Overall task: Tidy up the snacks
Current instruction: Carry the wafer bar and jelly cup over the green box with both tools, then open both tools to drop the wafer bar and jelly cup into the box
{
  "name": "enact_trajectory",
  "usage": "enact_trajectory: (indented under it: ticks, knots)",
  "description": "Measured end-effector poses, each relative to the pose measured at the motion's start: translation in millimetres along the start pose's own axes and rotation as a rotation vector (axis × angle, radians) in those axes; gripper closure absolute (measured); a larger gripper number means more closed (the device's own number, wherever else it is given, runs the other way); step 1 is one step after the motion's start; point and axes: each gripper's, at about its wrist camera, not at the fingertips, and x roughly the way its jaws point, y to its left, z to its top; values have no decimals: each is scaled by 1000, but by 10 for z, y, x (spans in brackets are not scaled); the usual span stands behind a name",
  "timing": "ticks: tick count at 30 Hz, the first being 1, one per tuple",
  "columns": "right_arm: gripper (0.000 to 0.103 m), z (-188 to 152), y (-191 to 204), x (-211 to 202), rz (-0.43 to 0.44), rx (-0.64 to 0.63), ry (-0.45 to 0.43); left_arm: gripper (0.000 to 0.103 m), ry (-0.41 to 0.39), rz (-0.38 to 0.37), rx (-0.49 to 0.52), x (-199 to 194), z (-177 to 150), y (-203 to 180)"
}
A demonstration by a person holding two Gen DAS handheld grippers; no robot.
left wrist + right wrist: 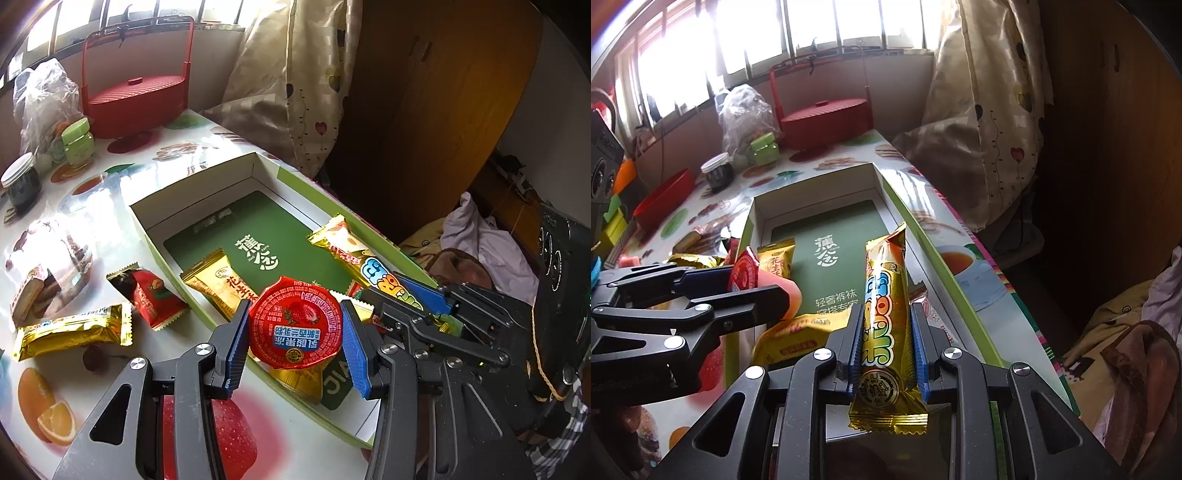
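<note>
- The left tool (293, 334) is partly open and clamps a red-lidded strawberry jelly cup (295, 323) between its blue pads, which press the cup's sides.
- The right tool (886, 345) is nearly closed and pinches a long gold snack bar (884, 325) that runs lengthwise between its jaws, both ends sticking out.
- Both tools hang above the near end of the green-lined gift box (258, 177) on the counter (92, 192), just beside each other.
- Risk: the cup is smooth and tapered, so a tilt or a loose squeeze could let it slip and roll.
- Risk: the two tools are close, so releasing together could knock them or pile snacks together.
- Beneath the left tool lies a gold peanut bar (221, 284); dropping the cup there could leave it tilted.
- Left of the left tool, a red wrapped candy (151, 299) and gold packet (74, 330) wait outside the box.
</note>
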Motion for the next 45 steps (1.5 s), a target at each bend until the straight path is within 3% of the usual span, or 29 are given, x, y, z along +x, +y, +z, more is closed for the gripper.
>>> enact_trajectory:
  ticks: [25, 45]
  knots:
    - [62, -38, 32, -59, -47, 21, 1, 48, -42, -15, -19, -178, -33, 33]
    - [58, 6, 175, -223, -38, 28, -44, 48, -102, 8, -5, -495, -95, 78]
